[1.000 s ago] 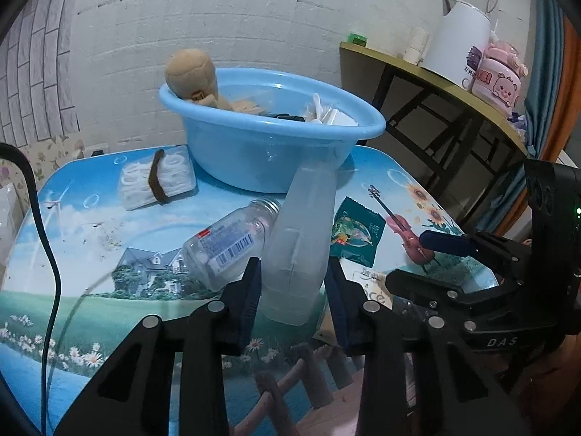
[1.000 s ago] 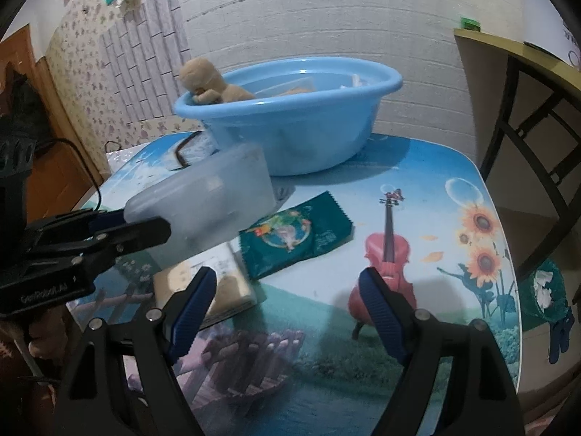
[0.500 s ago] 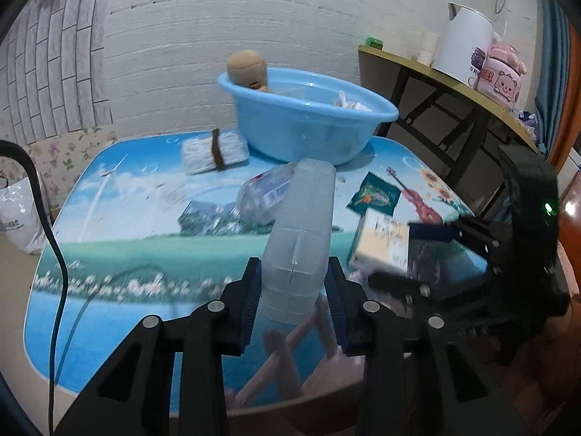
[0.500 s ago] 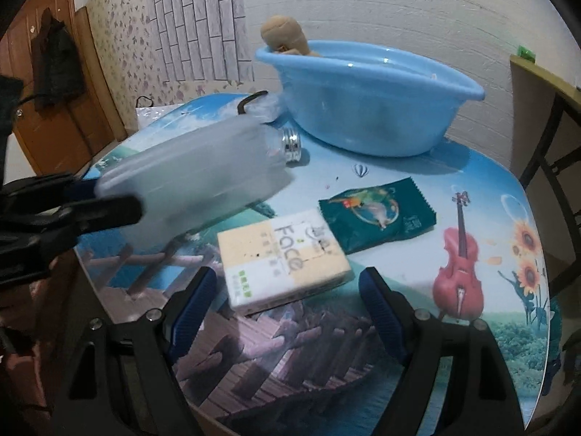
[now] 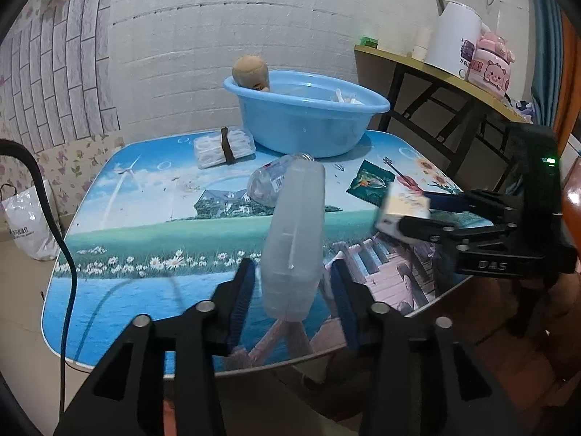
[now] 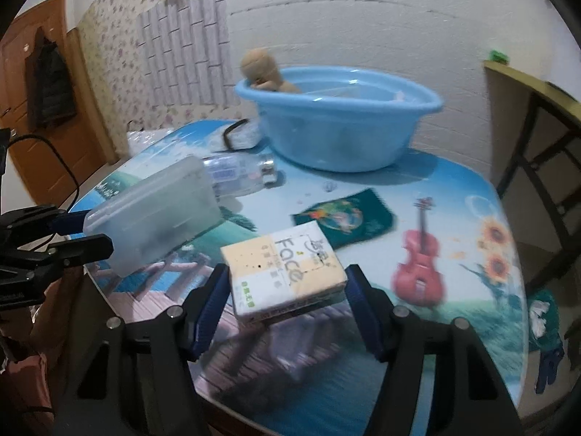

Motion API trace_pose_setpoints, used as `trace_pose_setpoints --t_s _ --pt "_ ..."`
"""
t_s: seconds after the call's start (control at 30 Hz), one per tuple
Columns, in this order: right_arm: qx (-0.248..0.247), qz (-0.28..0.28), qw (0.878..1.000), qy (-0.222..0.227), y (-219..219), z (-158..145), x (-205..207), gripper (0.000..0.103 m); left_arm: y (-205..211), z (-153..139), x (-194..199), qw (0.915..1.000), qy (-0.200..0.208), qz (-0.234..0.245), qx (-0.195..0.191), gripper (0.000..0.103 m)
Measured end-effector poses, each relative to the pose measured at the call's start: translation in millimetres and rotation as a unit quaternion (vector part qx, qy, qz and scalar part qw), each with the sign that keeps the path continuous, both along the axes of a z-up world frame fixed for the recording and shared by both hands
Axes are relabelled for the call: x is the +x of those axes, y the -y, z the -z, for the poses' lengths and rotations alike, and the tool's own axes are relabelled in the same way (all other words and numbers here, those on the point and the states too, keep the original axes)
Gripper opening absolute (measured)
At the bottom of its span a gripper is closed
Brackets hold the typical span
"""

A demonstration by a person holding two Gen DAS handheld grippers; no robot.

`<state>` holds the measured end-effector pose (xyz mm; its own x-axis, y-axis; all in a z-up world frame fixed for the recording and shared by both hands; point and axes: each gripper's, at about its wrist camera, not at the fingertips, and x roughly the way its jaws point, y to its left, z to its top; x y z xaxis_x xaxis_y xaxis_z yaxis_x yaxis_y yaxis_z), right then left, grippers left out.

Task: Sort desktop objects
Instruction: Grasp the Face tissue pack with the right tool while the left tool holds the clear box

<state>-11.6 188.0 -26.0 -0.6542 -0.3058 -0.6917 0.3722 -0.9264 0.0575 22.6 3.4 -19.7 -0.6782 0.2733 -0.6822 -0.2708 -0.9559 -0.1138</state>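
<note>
Has just been spreading the left fingers (image 5: 243, 290) around a translucent plastic box (image 5: 294, 225). Leaves a thin gap on each side of the box, so no pad presses it. Shows the box tilted, far end up, over the near edge of the bench (image 5: 145, 225), still between those fingers.

Has just been closing the right fingers (image 6: 212, 301) on a cream tissue pack (image 6: 283, 265) printed "Face". Pinches the pack by its two short sides. Carries it clear of the bench, tilted, with its shadow on the printed boardwalk below. Puts pack and right fingers to the right of the box in the left wrist view, near but apart.

Further back on the bench:
- Finds a clear bottle (image 5: 265, 185) with a label, lying on its side just behind the box.
- Finds a dark green sachet (image 5: 370, 181) lying flat beside the printed violin.
- Finds a white bundle (image 5: 221, 145) bound by a brown band, just beside the basin.
- Finds a blue basin (image 5: 301, 127) at the far edge, with a tan doll (image 5: 250, 71) leaning on its rim and some white items inside, too small to tell.

Beyond the bench, shows a side table (image 5: 417, 67) bearing a white kettle (image 5: 454, 36) and a pink cup (image 5: 490, 61).
</note>
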Motion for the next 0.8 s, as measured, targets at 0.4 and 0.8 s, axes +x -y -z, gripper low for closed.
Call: trace_pose_setpoints --t_s 0.4,0.8 --pt "0.008 0.084 0.996 0.028 -41 12 7 0.066 -16 12 -27 0.9999 0.007 -0.007 -0.011 0.045" --pt "0.027 0.069 0.997 0.019 -27 28 -2 0.103 -14 34 -34 0.9988 0.027 -0.038 -0.015 0.086"
